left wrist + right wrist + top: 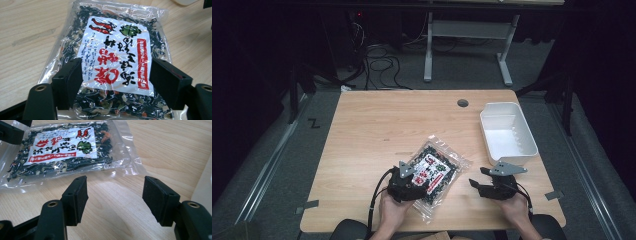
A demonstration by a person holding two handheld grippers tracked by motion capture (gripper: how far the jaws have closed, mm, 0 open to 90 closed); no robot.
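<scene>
A clear plastic bag of dark dried seaweed mix with a white label lies flat on the wooden table, near its front. My left gripper is open, and its jaws straddle the bag's near end without closing on it. The bag also lies ahead and to the left in the right gripper view. My right gripper is open over bare wood just right of the bag, with nothing between its fingers.
A white plastic bin stands empty at the table's right side, just beyond the right gripper. A round cable hole sits near the far edge. Bare wood stretches to the left and behind the bag.
</scene>
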